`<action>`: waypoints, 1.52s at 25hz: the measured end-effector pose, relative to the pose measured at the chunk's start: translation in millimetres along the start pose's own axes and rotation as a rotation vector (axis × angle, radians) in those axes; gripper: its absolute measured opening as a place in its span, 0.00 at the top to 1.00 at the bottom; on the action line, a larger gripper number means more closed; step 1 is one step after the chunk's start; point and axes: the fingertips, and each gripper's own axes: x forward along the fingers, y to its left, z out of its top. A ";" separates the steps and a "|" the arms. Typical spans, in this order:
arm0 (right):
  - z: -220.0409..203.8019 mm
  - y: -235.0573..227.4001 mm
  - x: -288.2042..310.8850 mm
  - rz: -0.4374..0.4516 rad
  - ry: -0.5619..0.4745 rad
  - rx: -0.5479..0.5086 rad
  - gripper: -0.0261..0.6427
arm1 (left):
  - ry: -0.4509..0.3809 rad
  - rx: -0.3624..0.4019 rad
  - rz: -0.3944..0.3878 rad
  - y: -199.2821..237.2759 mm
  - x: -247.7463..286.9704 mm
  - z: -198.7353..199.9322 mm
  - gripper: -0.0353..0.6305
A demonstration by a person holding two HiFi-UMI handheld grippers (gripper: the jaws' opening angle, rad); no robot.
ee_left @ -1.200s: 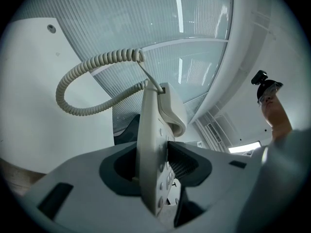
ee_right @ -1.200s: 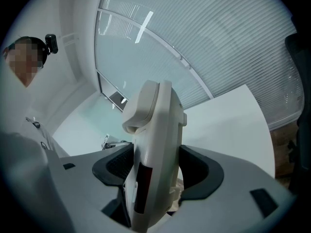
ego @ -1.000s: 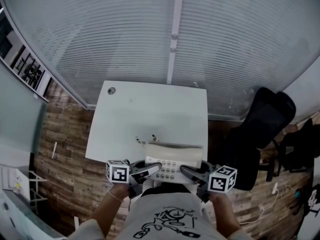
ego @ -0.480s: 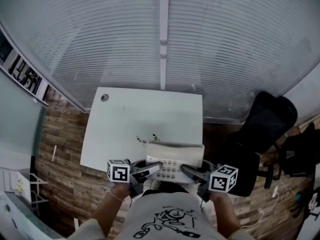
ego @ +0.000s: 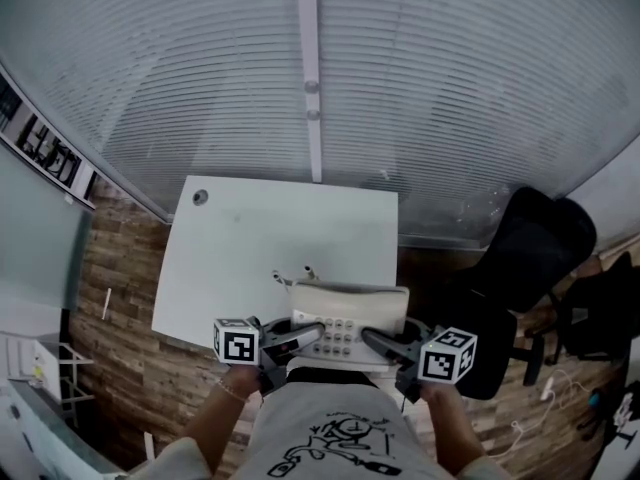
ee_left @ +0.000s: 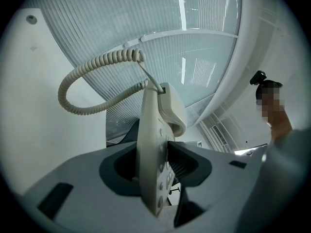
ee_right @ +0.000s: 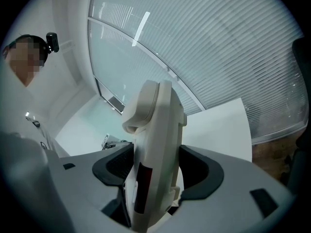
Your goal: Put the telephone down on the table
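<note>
Blinds (ego: 450,88) fill the far wall and take up more of the head view than a second ago, while the plank floor (ego: 110,268) shows less at the left. The white desk (ego: 260,238) has slid lower and leftward in that view, so its near edge now lies closer to the person's body. I read this as the person walking up to it.

A black chair (ego: 540,248) stands just right of the desk, clear of the approach.

The phone (ego: 345,313) sits in the same spot in front of the chest as before, carried level and off the surface. In the head view it overlaps the desk's near right corner, though how high above it cannot be told.

The left tongs (ego: 300,336) pinch the phone's left edge and the right tongs (ego: 375,343) pinch its right edge. Each gripper view shows the body clamped between the dark pads, and neither grip has altered.

The coiled cord (ee_left: 87,72) loops free from the handset (ee_left: 170,106), which is seated on the cradle. A small round hole (ego: 201,197) marks the desk's far left corner.

The carry looks nearly over. What remains is to bring the phone fully over the bare top, lower it flat, then spread both tongs.
</note>
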 end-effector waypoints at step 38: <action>9.9 -9.9 42.7 -0.048 0.018 0.045 0.50 | 0.045 -0.044 -0.027 35.2 -13.3 29.0 0.70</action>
